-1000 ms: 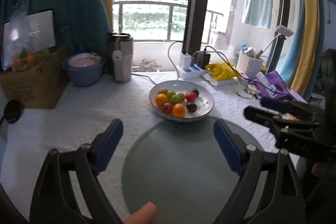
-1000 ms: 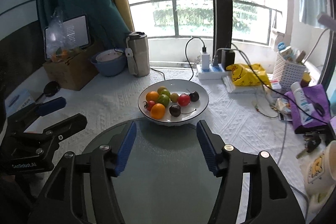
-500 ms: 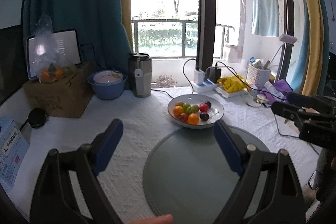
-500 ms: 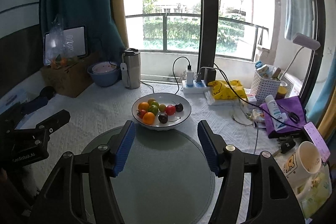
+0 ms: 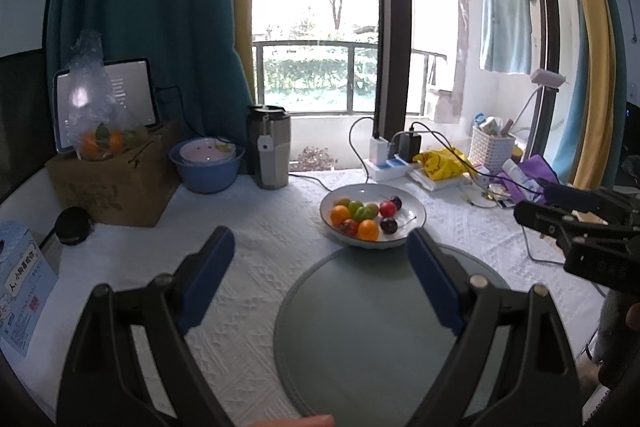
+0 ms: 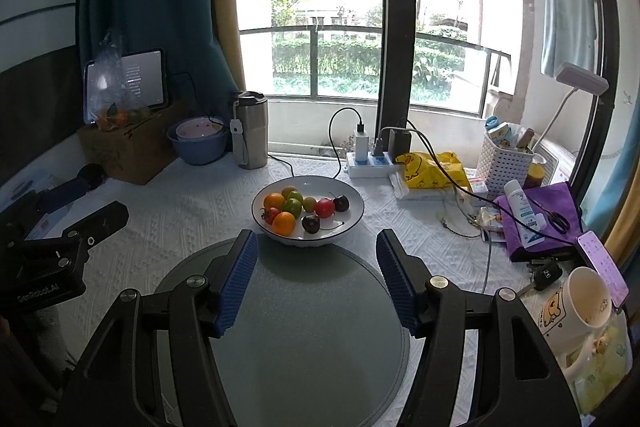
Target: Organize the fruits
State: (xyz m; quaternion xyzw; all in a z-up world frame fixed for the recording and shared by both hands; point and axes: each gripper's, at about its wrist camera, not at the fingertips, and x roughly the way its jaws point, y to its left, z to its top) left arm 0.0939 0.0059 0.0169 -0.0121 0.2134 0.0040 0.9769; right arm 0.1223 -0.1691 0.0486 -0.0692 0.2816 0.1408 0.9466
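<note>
A white bowl point(image 5: 416, 213) point(image 6: 352, 199) on the white tablecloth holds several small fruits: oranges point(image 6: 284, 222), green ones point(image 6: 293, 205), a red one point(image 6: 325, 207) and dark cherries point(image 6: 311, 223). A round grey-green mat point(image 5: 372, 331) point(image 6: 304, 331) lies in front of it, bare. My left gripper point(image 5: 320, 255) is open and empty, above the mat's left side. My right gripper point(image 6: 316, 255) is open and empty, above the mat just short of the bowl. Each gripper shows at the edge of the other's view.
Behind the bowl stand a steel tumbler point(image 6: 250, 131), a blue bowl point(image 6: 198, 145), a cardboard box point(image 5: 112, 183) with bagged oranges, and a power strip point(image 6: 370, 161) with cables. At the right are a white basket point(image 6: 504, 159), purple cloth point(image 6: 536, 219), phone point(image 6: 602, 267) and mug point(image 6: 584, 303).
Both grippers have pulled back and risen away from the bowl, so the bowl looks smaller and farther. Both stay open and empty.
</note>
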